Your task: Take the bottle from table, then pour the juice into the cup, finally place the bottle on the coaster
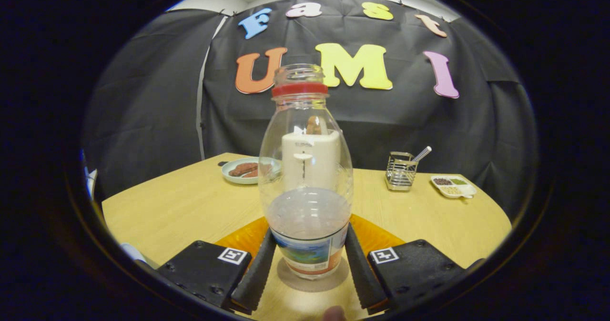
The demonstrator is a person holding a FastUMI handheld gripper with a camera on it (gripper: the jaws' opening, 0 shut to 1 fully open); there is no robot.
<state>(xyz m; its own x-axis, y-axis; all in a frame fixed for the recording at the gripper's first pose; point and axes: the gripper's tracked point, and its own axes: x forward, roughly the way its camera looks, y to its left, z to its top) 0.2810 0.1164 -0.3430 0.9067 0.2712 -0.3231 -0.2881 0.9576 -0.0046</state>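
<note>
A clear plastic bottle (307,168) with a red neck ring, no cap and a colourful label stands upright between my fingers. Its lower part holds a little pale liquid. My gripper (309,264) is shut on the bottle, one finger (257,273) pressing the left of the labelled base and the other the right. A round shadow lies on the wood right under the base; I cannot tell whether the base touches the table. An orange coaster (238,239) spreads just beyond the fingers, behind the bottle's base.
On the wooden table (181,202), a white toaster (312,161) shows through the bottle. A plate of brown food (240,170) sits behind to the left. A wire basket with a spoon (400,171) and a small white seed tray (452,186) stand far right.
</note>
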